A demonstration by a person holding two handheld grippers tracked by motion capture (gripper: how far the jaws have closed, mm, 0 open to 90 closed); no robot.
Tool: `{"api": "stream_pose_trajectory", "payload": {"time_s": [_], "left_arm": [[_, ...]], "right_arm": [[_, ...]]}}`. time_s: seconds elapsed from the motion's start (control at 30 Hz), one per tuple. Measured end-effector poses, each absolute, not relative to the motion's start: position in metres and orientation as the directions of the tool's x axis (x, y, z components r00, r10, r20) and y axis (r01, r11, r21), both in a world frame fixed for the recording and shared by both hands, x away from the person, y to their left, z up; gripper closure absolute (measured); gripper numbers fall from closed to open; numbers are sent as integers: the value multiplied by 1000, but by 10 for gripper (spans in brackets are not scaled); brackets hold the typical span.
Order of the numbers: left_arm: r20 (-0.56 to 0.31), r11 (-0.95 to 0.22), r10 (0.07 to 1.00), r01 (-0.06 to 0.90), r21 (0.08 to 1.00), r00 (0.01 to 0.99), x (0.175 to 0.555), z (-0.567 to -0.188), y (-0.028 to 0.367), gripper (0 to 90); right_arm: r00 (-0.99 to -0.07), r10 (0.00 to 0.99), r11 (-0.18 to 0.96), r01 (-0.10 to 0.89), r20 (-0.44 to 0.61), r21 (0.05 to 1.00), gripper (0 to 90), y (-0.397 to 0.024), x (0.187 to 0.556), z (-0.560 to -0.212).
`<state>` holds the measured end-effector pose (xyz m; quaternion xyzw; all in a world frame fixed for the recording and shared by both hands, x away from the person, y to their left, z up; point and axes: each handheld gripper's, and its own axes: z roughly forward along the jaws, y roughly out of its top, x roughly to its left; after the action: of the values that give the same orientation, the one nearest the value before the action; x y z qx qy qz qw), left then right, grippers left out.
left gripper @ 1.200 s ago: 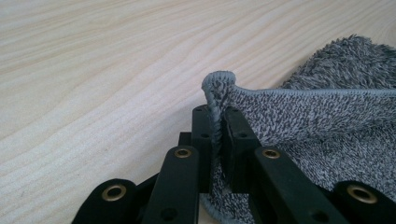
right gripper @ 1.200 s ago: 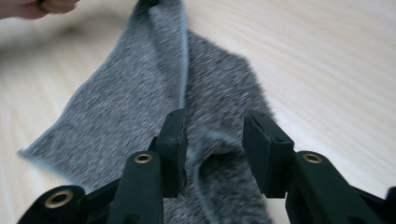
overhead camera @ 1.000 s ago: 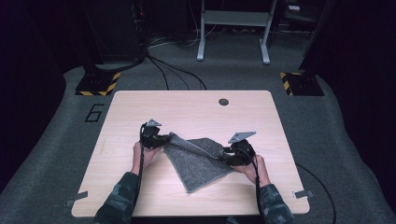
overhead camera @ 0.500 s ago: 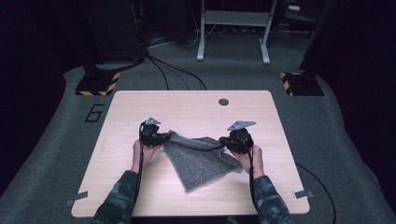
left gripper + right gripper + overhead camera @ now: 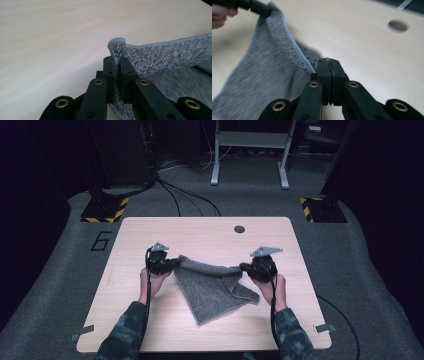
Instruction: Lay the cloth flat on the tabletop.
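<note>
A grey knitted cloth (image 5: 210, 287) lies on the wooden table (image 5: 200, 232), its upper edge lifted and stretched between both grippers. My left gripper (image 5: 173, 264) is shut on the cloth's left corner; in the left gripper view the jaws (image 5: 116, 68) pinch the hem, and the cloth (image 5: 165, 56) runs off to the right. My right gripper (image 5: 244, 267) is shut on the cloth's right edge. In the right gripper view its jaws (image 5: 328, 65) clamp the hem, and the cloth (image 5: 262, 67) sags away toward the left gripper (image 5: 259, 8). The cloth's lower part rests on the table.
A round cable hole (image 5: 239, 228) sits near the table's far edge, also in the right gripper view as the hole (image 5: 397, 25). Bare wood surrounds the cloth. Beyond the table are cables and a metal stand (image 5: 250, 150) on the floor.
The right gripper has taken hold of the cloth's right edge and risen away from the person with it. The cloth's upper edge now hangs taut between the grippers. The left gripper stayed put.
</note>
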<state>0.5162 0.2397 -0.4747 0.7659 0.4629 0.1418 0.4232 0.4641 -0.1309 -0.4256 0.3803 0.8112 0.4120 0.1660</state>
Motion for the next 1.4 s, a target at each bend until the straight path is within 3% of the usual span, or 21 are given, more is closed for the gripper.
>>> {"api": "stream_pose_trajectory", "payload": {"time_s": [0.07, 0.13, 0.17, 0.27, 0.53, 0.83, 1.03, 1.23, 1.4], "left_arm": [[-143, -189, 879, 609, 770, 454, 540, -467, 240, 814], [-153, -148, 921, 683, 715, 359, 557, -464, 238, 519], [-143, -144, 929, 690, 710, 341, 559, -463, 238, 415], [-149, -112, 937, 675, 729, 317, 551, -458, 246, 236], [-165, -151, 907, 667, 730, 387, 518, -464, 250, 183], [-166, -208, 882, 680, 703, 442, 484, -486, 241, 160], [-163, -245, 860, 673, 697, 483, 463, -494, 231, 153], [-170, -297, 823, 667, 683, 541, 442, -502, 217, 166], [-108, -358, 819, 649, 671, 563, 433, -505, 206, 197]], "right_arm": [[-602, 798, 351, 500, 26, 792, 880, -125, 504, -415], [-523, 850, 287, 560, 63, 777, 798, -122, 538, -410], [-487, 871, 263, 574, 66, 775, 740, -121, 550, -407], [-426, 901, 230, 623, 78, 748, 598, -123, 554, -410], [-488, 865, 278, 655, 113, 703, 443, -143, 511, -443], [-516, 843, 286, 671, 154, 684, 393, -153, 467, -469], [-498, 846, 254, 690, 191, 677, 305, -158, 451, -481], [-515, 832, 266, 697, 207, 666, 401, -158, 440, -493], [-528, 832, 310, 698, 172, 646, 511, -149, 436, -499]]}}
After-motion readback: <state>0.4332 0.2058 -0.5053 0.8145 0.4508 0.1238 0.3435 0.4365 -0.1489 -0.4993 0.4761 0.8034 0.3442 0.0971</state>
